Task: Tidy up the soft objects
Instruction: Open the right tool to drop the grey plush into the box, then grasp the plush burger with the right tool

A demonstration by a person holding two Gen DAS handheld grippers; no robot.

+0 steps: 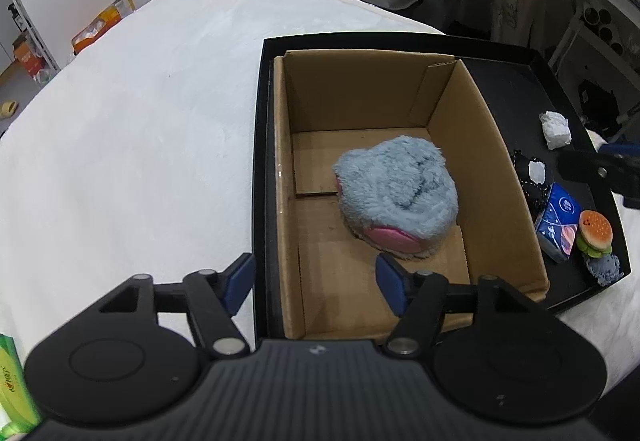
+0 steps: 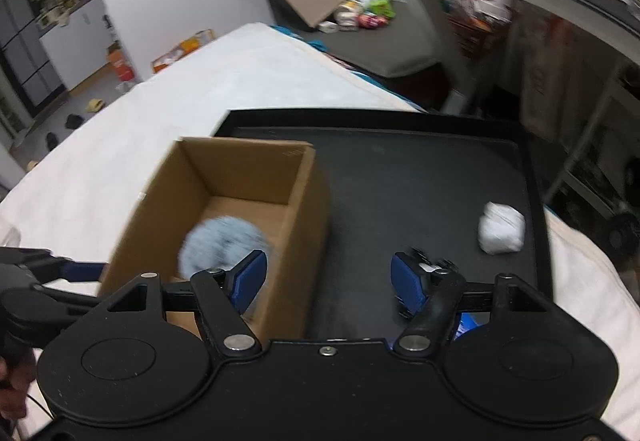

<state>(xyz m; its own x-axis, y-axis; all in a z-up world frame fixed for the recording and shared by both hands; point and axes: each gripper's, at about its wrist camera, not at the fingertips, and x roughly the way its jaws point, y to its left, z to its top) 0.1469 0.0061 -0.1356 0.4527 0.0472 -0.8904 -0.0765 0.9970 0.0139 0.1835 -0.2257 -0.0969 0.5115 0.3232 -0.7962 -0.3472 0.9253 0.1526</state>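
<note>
Fluffy blue-grey plush with pink patches (image 1: 396,197) sits on the floor of the cardboard box (image 1: 280,177), centre of my left wrist view, and nothing touches it. My left tool (image 1: 316,283) hangs over the box's near end with its blue pads spread wide and nothing between them. The box stands in the left part of a black tray (image 1: 520,89), which rests on a white bed cover (image 1: 132,129).

My right tool (image 2: 330,281) is also wide and empty, low in the right wrist view, straddling the box's right wall and the bare tray floor (that picture is blurred, so I judge this hand to be on the move). Just ahead of its right pad lies a small black-and-white item (image 2: 424,261) I cannot identify. Further right is a crumpled white wad (image 2: 500,227).

In the left view, at the tray's right edge, I also see a blue tissue pack (image 1: 558,223), a burger-shaped toy (image 1: 596,235) and a small blue fluffy scrap (image 1: 606,267) close together.

My reading: one piece is stowed and the rest wait on the tray. The risks from here:
- The right tool's left pad is near the box wall; a careless sweep could shove or tip the light box.
- The tissue pack, burger and scrap crowd each other, so a wide grab may take two or knock one off the tray.
- The wad may squash and slip out.
</note>
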